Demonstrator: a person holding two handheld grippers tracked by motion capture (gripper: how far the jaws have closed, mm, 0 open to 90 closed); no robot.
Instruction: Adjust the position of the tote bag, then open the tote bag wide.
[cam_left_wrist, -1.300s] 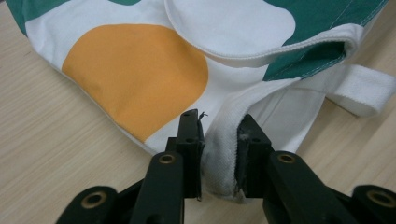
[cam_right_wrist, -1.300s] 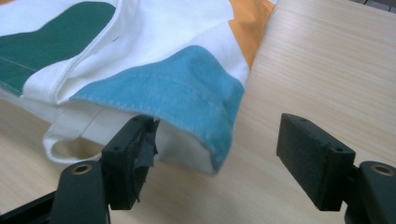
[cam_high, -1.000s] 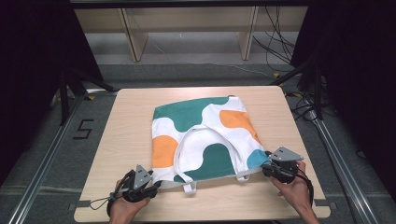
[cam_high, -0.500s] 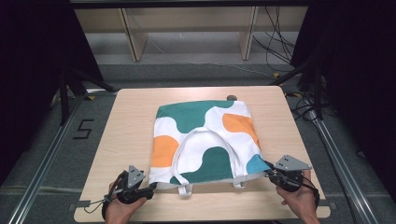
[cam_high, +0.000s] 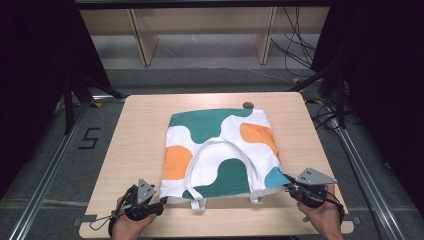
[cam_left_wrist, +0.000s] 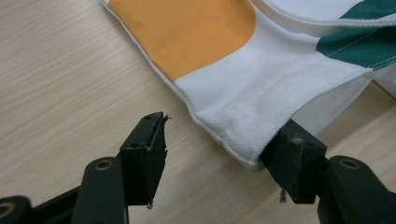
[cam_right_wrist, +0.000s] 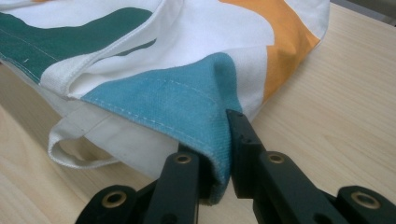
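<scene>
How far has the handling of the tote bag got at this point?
Done: the tote bag lies flat on the table, handles on top. The right gripper is shut on the blue corner at the mouth. In hand: the left gripper is open around the white corner, one jaw against the cloth, the other apart from it. Left: probably closing that grip and then lifting or folding; neither has begun.
</scene>
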